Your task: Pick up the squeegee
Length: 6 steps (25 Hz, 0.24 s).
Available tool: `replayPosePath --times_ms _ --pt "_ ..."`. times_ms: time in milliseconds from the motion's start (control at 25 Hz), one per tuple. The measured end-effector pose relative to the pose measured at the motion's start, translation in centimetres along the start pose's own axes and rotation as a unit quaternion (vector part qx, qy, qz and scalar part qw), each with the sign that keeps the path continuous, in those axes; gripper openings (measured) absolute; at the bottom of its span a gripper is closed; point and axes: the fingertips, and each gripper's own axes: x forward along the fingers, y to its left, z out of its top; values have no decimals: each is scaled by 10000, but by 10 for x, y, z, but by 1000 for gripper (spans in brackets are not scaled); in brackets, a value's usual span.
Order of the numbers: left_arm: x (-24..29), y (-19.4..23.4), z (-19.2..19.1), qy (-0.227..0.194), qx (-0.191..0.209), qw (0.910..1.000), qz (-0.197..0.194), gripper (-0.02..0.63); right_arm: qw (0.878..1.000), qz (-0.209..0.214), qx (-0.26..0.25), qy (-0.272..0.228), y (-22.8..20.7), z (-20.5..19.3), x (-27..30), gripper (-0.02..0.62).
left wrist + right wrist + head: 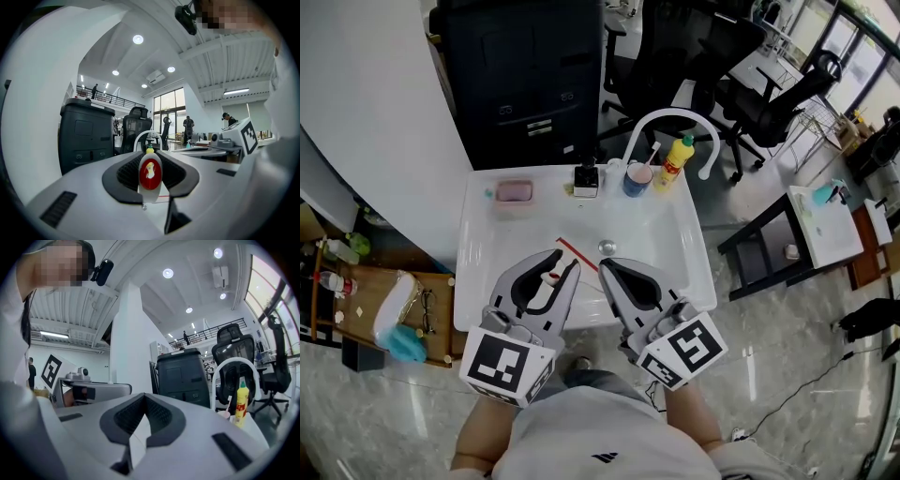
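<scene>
Sink (478, 246) — glossy white, smooth; squeegee (150, 176) — glossy plastic; floor (825, 361) polished.

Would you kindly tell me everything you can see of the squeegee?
The squeegee has a white, plastic-looking handle bearing a red oval label, and a thin red blade edge. The left gripper is shut on the handle, holding it over the white sink, blade jutting past the jaw tips. Whether the blade touches the basin is unclear.

Bright, even illumination from ceiling lights (137, 39) and windows (269, 305); gripper views show fisheye distortion and dark corners.
</scene>
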Motion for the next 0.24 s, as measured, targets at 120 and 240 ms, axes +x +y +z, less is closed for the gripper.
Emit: replayPosePath --times_ms 120,240 --pt "-1 2 0 5 1 10000 46 95 10000 48 2 -2 1 0 2 9" --pt "-1 4 0 -7 8 10000 78 95 10000 88 -2 -10 1 0 4 9"
